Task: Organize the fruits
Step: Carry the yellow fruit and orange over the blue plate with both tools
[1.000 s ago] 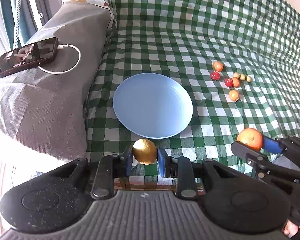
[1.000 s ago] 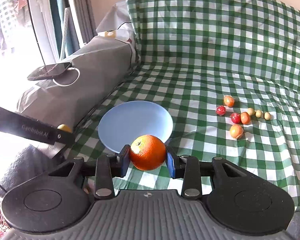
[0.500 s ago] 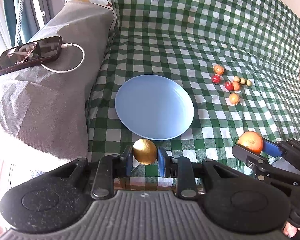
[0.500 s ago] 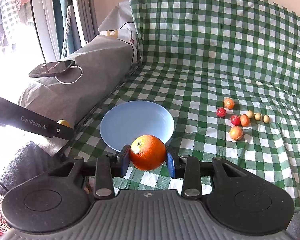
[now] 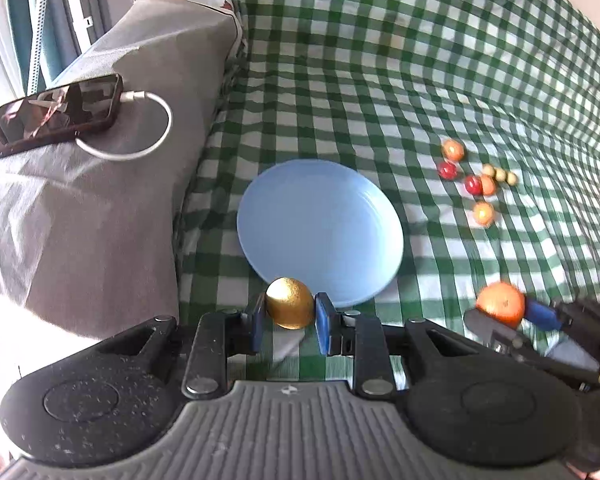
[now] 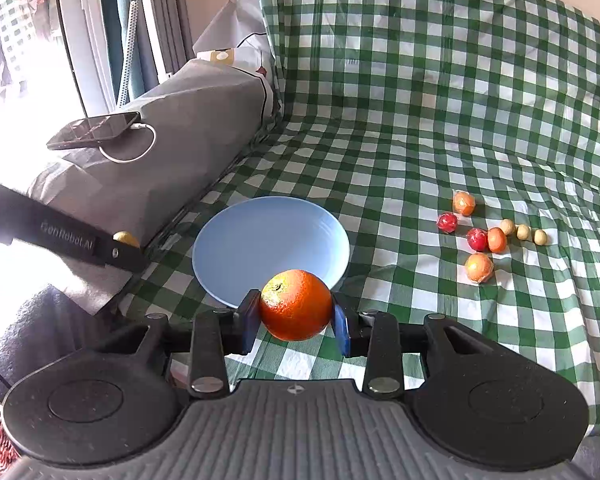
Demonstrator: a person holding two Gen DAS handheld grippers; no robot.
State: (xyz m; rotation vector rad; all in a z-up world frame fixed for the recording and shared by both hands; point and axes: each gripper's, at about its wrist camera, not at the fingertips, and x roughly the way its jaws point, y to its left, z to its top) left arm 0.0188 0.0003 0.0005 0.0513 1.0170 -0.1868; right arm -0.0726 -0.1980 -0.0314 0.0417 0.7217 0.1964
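Note:
My left gripper is shut on a yellow lemon, held just in front of the near rim of an empty light-blue plate on the green checked cloth. My right gripper is shut on an orange, held above the cloth at the plate's near right edge. The right gripper with the orange shows at the right of the left wrist view. The left gripper's finger with the lemon shows at the left of the right wrist view.
Several small fruits lie in a cluster on the cloth to the right of the plate, also in the left wrist view. A grey covered armrest on the left carries a phone with a white cable.
Both grippers have moved forward toward the plate with their fruits still held. The plate and small fruits have not moved.

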